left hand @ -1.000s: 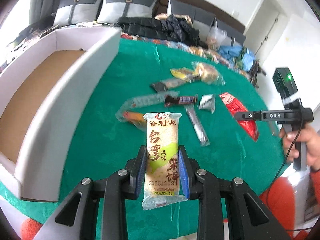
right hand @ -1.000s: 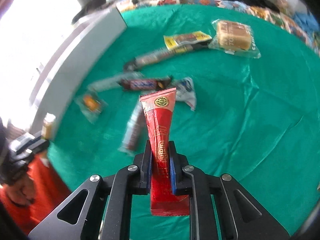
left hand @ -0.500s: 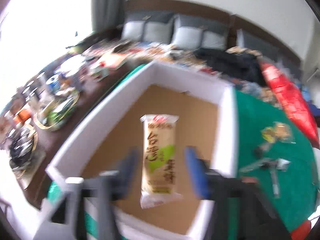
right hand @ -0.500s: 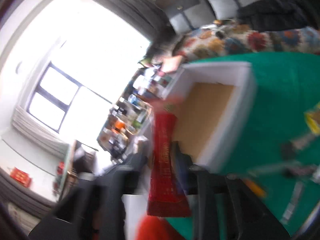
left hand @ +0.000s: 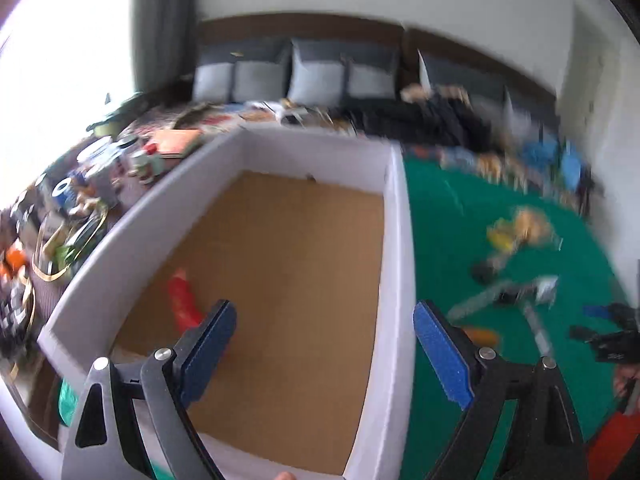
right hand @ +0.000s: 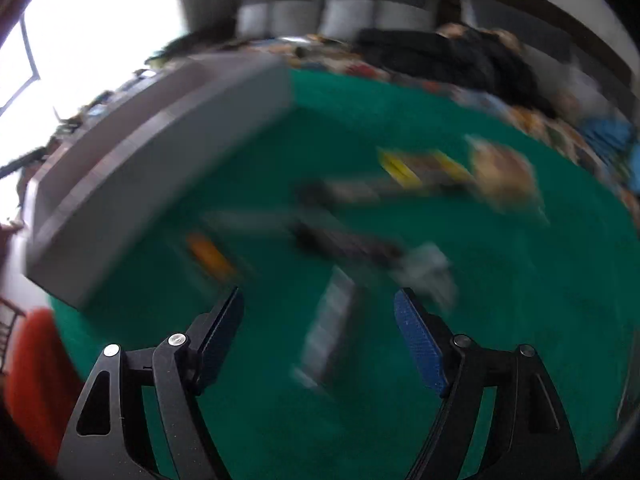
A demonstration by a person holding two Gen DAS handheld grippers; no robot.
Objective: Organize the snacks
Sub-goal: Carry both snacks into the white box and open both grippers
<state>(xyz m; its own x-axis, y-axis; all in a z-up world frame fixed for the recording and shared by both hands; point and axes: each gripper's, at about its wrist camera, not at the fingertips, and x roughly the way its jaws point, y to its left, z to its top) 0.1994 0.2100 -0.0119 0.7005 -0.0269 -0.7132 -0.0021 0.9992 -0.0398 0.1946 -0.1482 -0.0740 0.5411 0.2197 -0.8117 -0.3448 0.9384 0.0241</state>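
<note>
In the left wrist view my left gripper [left hand: 324,316] hangs over the near right corner of the white box [left hand: 396,264]. Its jaws are opening and nothing is between them. A red packet [left hand: 182,300] lies on the brown floor of the box. The rice cracker packet is not in sight. In the blurred right wrist view my right gripper [right hand: 320,304] hovers over the green table [right hand: 520,320], its jaws opening and bare. A silver packet [right hand: 332,332] lies on the cloth below them. Beyond it are a dark bar [right hand: 344,240], an orange snack [right hand: 208,254], a yellow packet [right hand: 404,168] and wrapped bread [right hand: 504,176].
The white box [right hand: 160,168] stands at the table's left side. A cluttered side table [left hand: 80,184] with cans lies left of the box. A sofa with grey cushions [left hand: 320,76] and dark clothes [left hand: 440,120] are behind. The other gripper [left hand: 608,344] shows at the right edge.
Both grippers went from shut on their packets to open and bare. The red packet now lies in the box. The right gripper swung from the box back over the snacks.
</note>
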